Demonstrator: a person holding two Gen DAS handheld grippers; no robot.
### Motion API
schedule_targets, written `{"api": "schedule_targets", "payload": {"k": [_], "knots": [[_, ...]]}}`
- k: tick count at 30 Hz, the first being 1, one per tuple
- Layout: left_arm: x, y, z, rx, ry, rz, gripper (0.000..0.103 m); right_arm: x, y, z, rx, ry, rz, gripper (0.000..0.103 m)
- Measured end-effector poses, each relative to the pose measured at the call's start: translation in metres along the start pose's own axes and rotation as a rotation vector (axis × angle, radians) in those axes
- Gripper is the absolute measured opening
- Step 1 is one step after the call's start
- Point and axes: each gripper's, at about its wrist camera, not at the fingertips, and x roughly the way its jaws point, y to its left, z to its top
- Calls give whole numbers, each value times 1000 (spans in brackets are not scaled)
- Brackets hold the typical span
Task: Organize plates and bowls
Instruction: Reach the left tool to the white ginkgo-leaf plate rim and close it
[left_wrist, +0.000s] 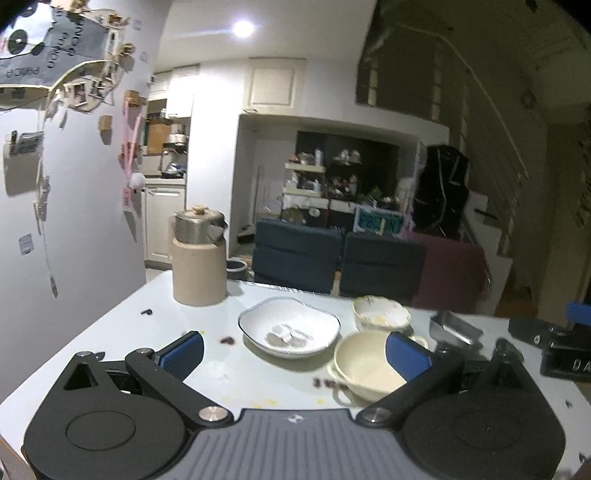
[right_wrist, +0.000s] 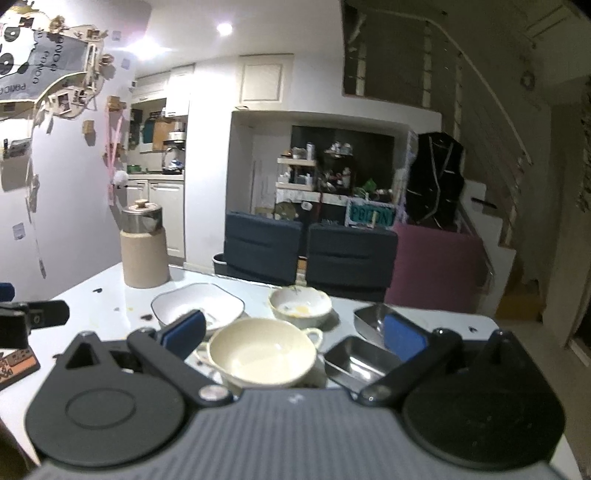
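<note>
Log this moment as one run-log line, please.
left gripper: open, empty | right gripper: open, empty | cream bowl, white dish: on table, untouched

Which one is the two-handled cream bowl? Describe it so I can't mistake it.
Start at the tall beige canister at the white table's far left, then come toward the cameras past the white squarish dish. The cream bowl sits nearest, left of the steel trays. Unlike the scalloped, food-stained bowl behind it, it's plain, with loop handles.
</note>
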Motion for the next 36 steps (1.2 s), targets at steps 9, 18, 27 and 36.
{"api": "schedule_targets", "payload": {"k": [9,18,27,36], "knots": [[33,21,25,-113,13,52,103,54,15,27,-34,-22,16,103],[94,37,40,-161,133,147,103,122,25,44,-25,-11,69,103],[161,59,34,-278,257,209,102,201,28,57,69,39,59,103],[229,63,18,-378,394,178,86,279,29,44,115,117,106,103]]}}
